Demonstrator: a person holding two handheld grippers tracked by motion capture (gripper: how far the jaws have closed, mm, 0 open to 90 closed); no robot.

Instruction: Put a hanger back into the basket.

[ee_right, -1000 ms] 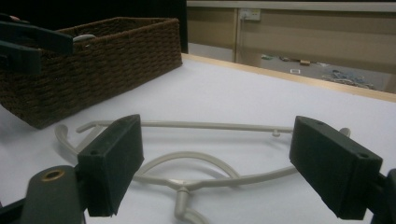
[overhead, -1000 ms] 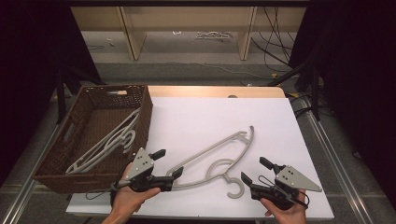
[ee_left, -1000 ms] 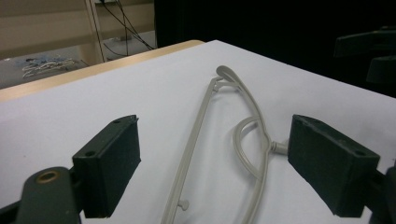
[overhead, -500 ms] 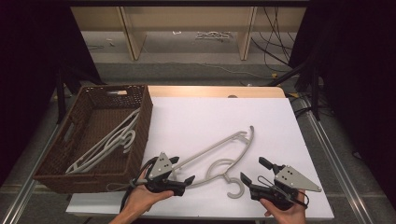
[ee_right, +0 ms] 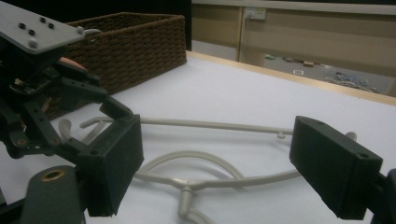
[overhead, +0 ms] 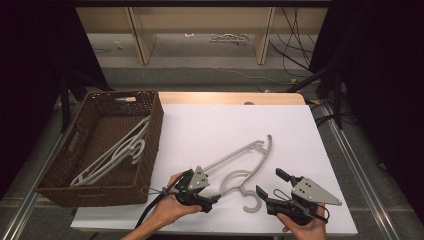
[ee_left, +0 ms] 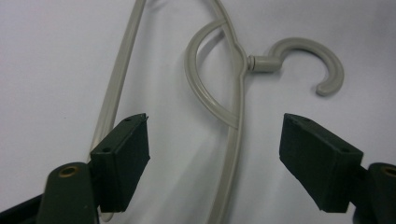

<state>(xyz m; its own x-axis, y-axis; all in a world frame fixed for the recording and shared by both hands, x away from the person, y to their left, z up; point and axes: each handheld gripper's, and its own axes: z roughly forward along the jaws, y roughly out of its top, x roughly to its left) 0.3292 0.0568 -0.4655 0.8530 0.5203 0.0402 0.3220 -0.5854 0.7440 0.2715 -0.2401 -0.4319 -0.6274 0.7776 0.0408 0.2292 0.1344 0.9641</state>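
Note:
A grey plastic hanger (overhead: 239, 156) lies flat on the white table (overhead: 220, 125), its hook (overhead: 252, 201) toward the near edge. My left gripper (overhead: 209, 194) is tipped down over the hanger's near left end. In the left gripper view the hanger's arm (ee_left: 239, 100) runs between the jaws of my left gripper (ee_left: 215, 123). The jaws have just been closing a little, and the pads stand apart from the arm. My right gripper (overhead: 272, 184) rests open right of the hook with nothing between its fingers. From my right gripper (ee_right: 217, 140) the hanger (ee_right: 210, 125) lies just ahead.
A brown wicker basket (overhead: 150, 125) stands at the table's left with grey hangers (overhead: 117, 152) lying in it. Its woven wall (ee_right: 135, 42) appears in the right gripper view, behind my left gripper (ee_right: 46, 93). Shelving and cables lie beyond the far edge.
My left gripper has moved right from beside the basket and dipped down over the hanger's near end. The right gripper and the hanger have stayed put.

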